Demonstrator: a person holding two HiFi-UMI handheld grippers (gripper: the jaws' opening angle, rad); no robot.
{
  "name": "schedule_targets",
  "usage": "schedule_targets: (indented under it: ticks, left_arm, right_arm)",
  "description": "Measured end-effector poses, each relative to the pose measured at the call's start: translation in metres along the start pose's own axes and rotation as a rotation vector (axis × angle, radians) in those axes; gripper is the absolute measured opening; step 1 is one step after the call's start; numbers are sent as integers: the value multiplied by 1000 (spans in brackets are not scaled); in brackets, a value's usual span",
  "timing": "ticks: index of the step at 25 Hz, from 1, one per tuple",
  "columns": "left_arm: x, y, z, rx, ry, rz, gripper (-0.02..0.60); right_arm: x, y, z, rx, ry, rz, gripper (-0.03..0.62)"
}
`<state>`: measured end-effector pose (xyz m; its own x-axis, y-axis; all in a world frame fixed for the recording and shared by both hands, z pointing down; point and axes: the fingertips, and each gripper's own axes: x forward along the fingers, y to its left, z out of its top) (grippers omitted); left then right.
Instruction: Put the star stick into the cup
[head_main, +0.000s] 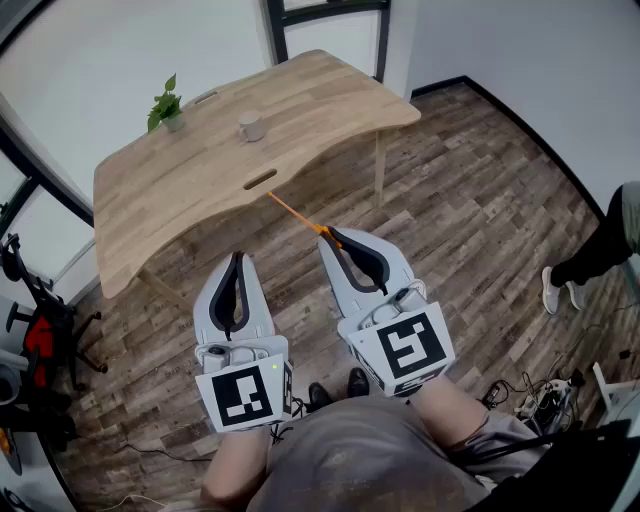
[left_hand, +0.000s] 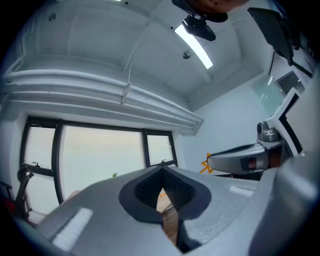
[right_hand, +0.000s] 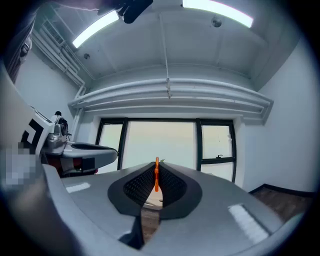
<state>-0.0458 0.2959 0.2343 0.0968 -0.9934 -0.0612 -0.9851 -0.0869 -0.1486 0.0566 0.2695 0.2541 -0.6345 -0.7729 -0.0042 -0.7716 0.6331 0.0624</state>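
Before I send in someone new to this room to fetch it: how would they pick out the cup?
Find the light wooden table by the windows. Toward its far side, about midway along, stands the cup, small and pale. Its only neighbour up there is a green potted plant further left; the cup is the plain, leafless one.

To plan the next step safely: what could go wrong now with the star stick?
1. The right gripper pinches the thin star stick near one end, so it may swivel or slip.
2. The cup stands far off on the table; the long stick may miss it or knock it over.
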Motion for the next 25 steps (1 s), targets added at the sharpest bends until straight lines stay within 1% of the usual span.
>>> schedule_targets:
  ticks: [10,14,16,19,25]
  left_arm:
    - [20,-28,1,13,0,12,0]
    - [30,-40,5,26,-9,30,0]
    - [34,-48,7,34,-15,38,0]
    - [38,-57,3,32,6,34,0]
    - [56,-57,1,38,17,40,0]
  right_arm:
    - [-4,-31,-5,2,-12,36,43]
    - [-7,-48,-1,44,-52,66,44]
    - [-9,-58,0,60,-69,67,44]
    - [-10,-71,-4,80,-67,61,44]
    - [-4,-86,-8,94,-65,62,44]
